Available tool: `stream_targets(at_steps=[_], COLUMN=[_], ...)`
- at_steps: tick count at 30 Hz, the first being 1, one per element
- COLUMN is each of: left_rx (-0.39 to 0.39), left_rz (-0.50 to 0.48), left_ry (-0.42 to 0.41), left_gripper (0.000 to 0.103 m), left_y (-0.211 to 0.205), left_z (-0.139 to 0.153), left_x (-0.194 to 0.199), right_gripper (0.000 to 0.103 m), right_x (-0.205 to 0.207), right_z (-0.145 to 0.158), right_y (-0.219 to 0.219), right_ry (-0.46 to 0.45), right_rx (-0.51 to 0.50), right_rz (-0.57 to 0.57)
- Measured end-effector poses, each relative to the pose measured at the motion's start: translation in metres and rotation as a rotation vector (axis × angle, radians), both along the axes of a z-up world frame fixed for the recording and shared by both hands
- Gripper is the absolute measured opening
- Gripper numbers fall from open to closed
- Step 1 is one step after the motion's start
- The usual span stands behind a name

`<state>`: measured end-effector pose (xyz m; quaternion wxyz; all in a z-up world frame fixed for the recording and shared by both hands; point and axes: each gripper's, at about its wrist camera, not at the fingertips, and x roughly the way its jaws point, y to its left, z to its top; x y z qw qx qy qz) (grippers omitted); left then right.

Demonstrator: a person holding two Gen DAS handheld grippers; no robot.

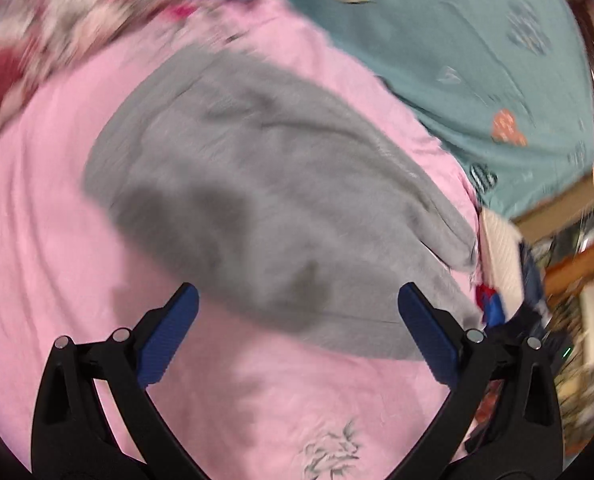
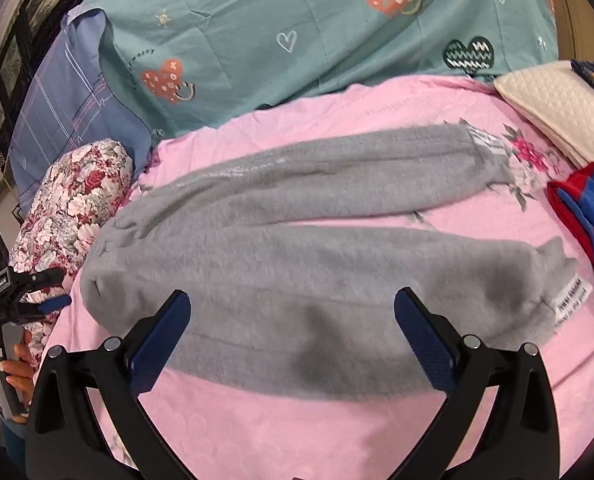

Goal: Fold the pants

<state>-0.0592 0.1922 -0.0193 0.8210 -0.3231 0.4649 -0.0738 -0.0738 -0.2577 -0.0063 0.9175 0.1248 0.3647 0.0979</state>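
Barely underway: grey fleece pants (image 2: 297,240) lie flat on a pink bedspread (image 2: 297,432), legs spread apart in a V w/ cuffs to the right and waistband to the left by a floral pillow (image 2: 73,208); no fold is visible yet. Right gripper (image 2: 291,344) hovers over the near leg, jaws wide, holding nothing. Left gripper (image 1: 297,336), seen in its own blurred view above the waist end, is likewise wide and empty; it also shows at far left of the right wrist view (image 2: 37,304), in a person's hand (image 2: 17,364). Teal heart-print bedding (image 2: 337,20) sits on the far side. Judging by this, leg-over-leg and lengthwise folds all remain to do.
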Motion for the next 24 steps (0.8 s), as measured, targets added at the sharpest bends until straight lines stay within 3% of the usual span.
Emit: stream_targets(at_steps=[5, 8, 13, 15, 17, 19, 20, 24], left_rx=[-0.197, -0.175, -0.114, -0.080, -0.027, -0.009, -0.009, -0.029], left_rz=[0.097, 0.092, 0.086, 0.082, 0.070, 0.078, 0.082, 0.092], left_ry=[0.064, 0.081, 0.041, 0.026, 0.027, 0.036, 0.037, 0.035], left_gripper=[0.101, 0.101, 0.100, 0.090, 0.058, 0.045, 0.039, 0.035], left_y=[0.036, 0.031, 0.027, 0.026, 0.026, 0.029, 0.031, 0.039], left_z=[-0.044, -0.055, -0.050, -0.049, -0.048, -0.051, -0.052, -0.057], left_x=[0.008, 0.026, 0.050, 0.053, 0.056, 0.055, 0.054, 0.051], right_gripper=[0.102, 0.102, 0.102, 0.102, 0.102, 0.099, 0.095, 0.088], right_x=[-0.019, -0.031, -0.050, -0.054, -0.051, -0.046, -0.042, -0.019], right_z=[-0.014, -0.020, -0.032, -0.039, -0.050, -0.059, -0.062, -0.076], right_y=[-0.048, -0.084, -0.147, -0.165, -0.177, -0.182, -0.181, -0.170], right_ry=[0.097, 0.136, 0.195, 0.223, 0.235, 0.229, 0.229, 0.234], right_rx=[-0.017, 0.025, 0.150, 0.203, 0.260, 0.286, 0.287, 0.278], right_rz=[-0.102, -0.189, -0.341, -0.381, -0.395, -0.393, -0.378, -0.334])
